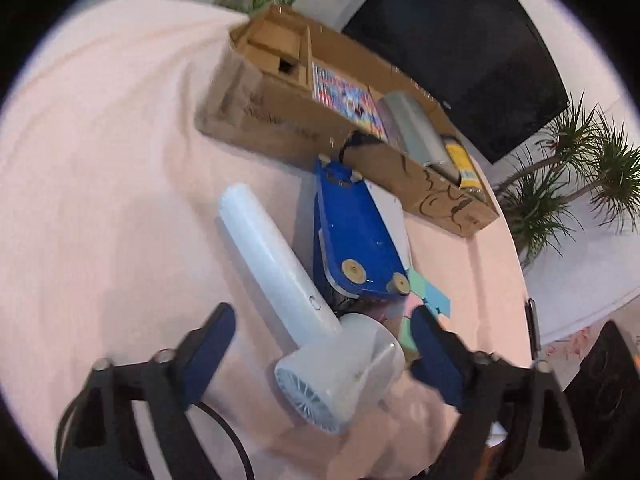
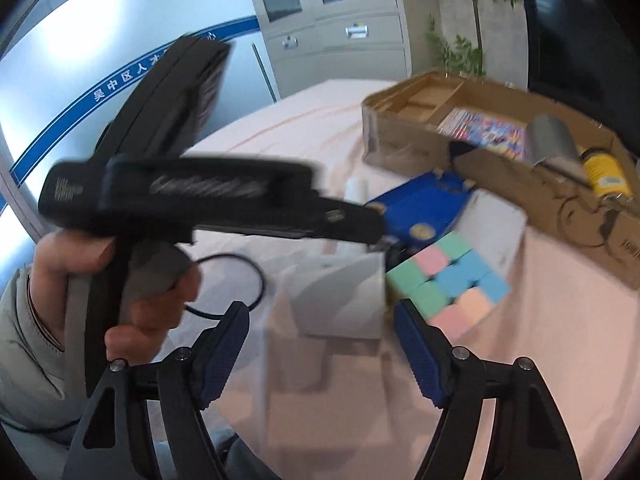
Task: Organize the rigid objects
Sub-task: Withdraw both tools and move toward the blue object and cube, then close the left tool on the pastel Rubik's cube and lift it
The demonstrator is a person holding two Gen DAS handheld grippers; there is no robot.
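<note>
Left hand-held gripper (image 1: 322, 342): fingers wide apart, one on each side of the white hair dryer (image 1: 308, 320), not squeezing it.
Right hand-held gripper (image 2: 322, 344): fingers apart, holding nothing, near the dryer.
Hair dryer: lying on the pink worktop (image 1: 100, 180), beside a blue toy (image 1: 352, 232) and a pastel cube (image 2: 448, 284).
Cardboard box (image 1: 280, 120): holds a colourful book (image 1: 348, 100), a grey cylinder (image 1: 412, 128) and a yellow can (image 1: 460, 160).

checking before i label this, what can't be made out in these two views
- Print on the cardboard box front: blurred in the left wrist view.
- White hair dryer: handle hidden behind the left gripper's body in the right wrist view.
- Yellow can label: too small and blurred.
- White box: mostly covered by the blue object.
</note>
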